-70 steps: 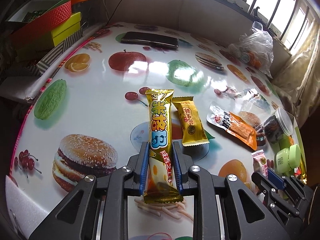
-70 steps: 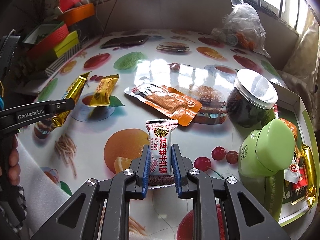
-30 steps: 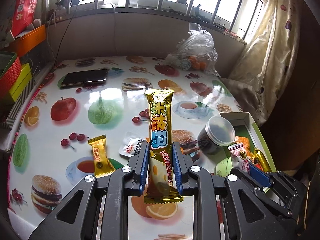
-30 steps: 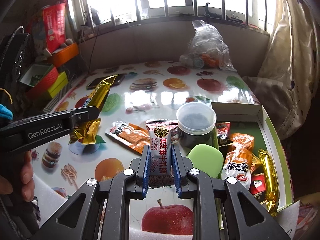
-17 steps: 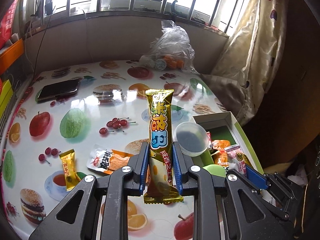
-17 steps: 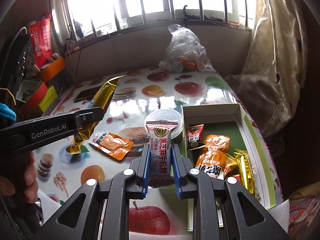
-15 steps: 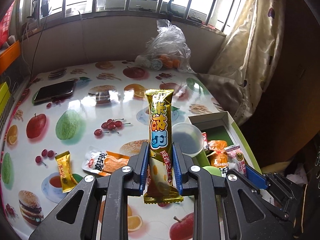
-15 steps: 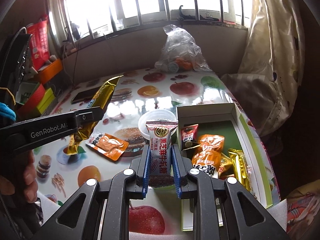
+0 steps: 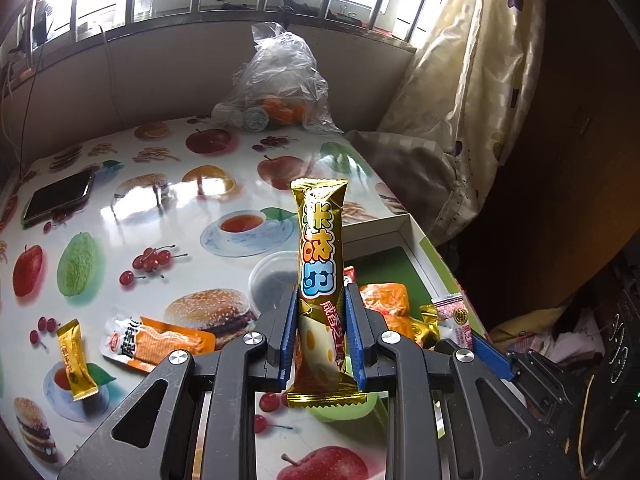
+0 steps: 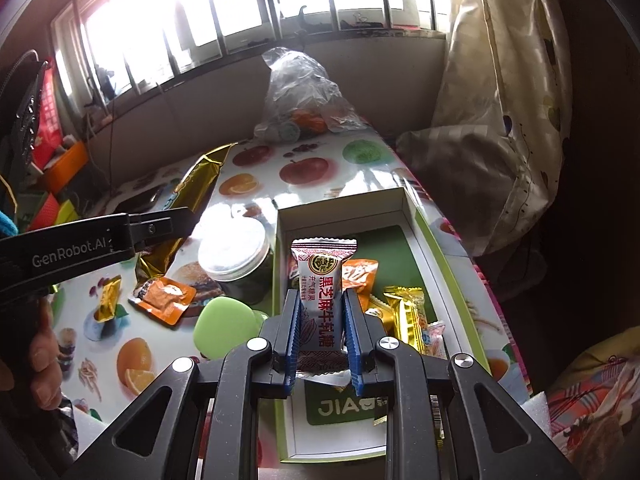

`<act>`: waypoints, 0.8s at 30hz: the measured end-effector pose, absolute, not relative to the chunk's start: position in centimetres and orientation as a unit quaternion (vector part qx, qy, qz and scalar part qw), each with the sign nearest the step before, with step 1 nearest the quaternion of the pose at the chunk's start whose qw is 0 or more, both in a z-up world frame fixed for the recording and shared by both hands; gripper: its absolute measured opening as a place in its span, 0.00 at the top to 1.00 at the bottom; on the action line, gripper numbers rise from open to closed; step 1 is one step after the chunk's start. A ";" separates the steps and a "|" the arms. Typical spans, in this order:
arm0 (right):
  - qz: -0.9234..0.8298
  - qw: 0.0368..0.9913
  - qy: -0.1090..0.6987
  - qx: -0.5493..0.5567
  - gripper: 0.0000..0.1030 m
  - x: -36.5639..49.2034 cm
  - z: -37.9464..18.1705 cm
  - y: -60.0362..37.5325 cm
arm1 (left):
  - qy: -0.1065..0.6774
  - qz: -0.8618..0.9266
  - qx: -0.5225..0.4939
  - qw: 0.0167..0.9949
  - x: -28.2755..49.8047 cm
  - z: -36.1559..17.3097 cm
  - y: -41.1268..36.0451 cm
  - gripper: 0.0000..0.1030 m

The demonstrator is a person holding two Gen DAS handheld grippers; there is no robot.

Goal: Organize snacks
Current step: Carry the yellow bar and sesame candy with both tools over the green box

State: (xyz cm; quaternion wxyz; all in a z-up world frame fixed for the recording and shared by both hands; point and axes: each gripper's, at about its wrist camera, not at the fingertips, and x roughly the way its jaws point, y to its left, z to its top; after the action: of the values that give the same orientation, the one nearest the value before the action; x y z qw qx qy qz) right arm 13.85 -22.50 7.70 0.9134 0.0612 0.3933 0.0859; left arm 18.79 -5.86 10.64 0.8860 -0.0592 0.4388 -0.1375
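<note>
snacks, left wrist view: gold snack bar (image 9: 321, 280) stands upright between the blue pads of the left gripper (image 9: 322, 336), jaws closed on its lower half; its bottom seam hangs below them.
hidden, left view: the bar covers part of the clear-lidded jar (image 9: 272, 284) and the snack box (image 9: 404, 236); the box's near end is cut off by the gripper frame.
writing, left view: large chinese characters on the bar, too stylised to read surely.
around, left view: small gold packet (image 9: 76, 360) and orange pouch (image 9: 160, 344) lie apart on the fruit-print tablecloth (image 9: 120, 200); phone (image 9: 56, 198) far left; plastic bag (image 9: 280, 92) by the wall.
snacks, right wrist view: white nougat packet (image 10: 323, 296) is pinched upright in the right gripper (image 10: 323, 340), above the open box (image 10: 400, 208).
hidden, right view: packets in the box are partly behind the jaws.
writing, right view: "genrobot.ai" on the left gripper (image 10: 176, 220); "jia" upside down on the box floor.
around, right view: green container (image 10: 224, 328) and jar (image 10: 236, 256) stand just beside the box.
</note>
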 end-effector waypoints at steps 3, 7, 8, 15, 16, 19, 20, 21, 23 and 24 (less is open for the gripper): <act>0.076 0.911 0.399 0.064 0.81 14.0 7.1 -23.5 | 0.450 -0.145 -0.057 0.879 19.5 10.0 -7.0 0.77; 0.065 0.908 0.409 0.065 0.81 14.4 6.1 -24.4 | 0.465 -0.156 -0.066 0.869 20.2 9.1 -8.2 0.77; 0.063 0.907 0.412 0.066 0.81 14.5 5.9 -24.7 | 0.468 -0.157 -0.062 0.868 20.4 8.9 -8.6 0.77; 0.056 0.900 0.426 0.066 0.81 15.2 4.4 -25.5 | 0.482 -0.160 -0.042 0.860 21.6 7.7 -10.9 0.77; 0.053 0.901 0.426 0.064 0.81 15.3 4.3 -25.6 | 0.485 -0.159 -0.042 0.859 21.8 7.5 -11.1 0.77; 0.054 0.901 0.425 0.064 0.81 15.4 4.3 -25.6 | 0.488 -0.162 -0.038 0.857 22.0 7.1 -11.8 0.77; 0.053 0.901 0.425 0.063 0.81 15.5 4.3 -25.6 | 0.491 -0.164 -0.039 0.855 22.1 6.9 -12.0 0.77; 0.051 0.901 0.426 0.062 0.81 15.6 4.3 -25.7 | 0.495 -0.165 -0.041 0.852 22.3 6.7 -12.1 0.77; 0.045 0.904 0.422 0.054 0.81 15.6 4.4 -25.7 | 0.496 -0.165 -0.036 0.852 22.3 6.4 -12.6 0.77; 0.041 0.906 0.419 0.045 0.81 15.6 4.4 -25.6 | 0.496 -0.166 -0.031 0.852 22.3 6.2 -13.0 0.77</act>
State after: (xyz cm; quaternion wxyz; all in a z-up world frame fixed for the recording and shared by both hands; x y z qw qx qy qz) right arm 15.58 -25.57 4.37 0.9059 0.0453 0.4191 0.0412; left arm 22.35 -12.98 6.23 0.8516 -0.0307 0.4960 -0.1664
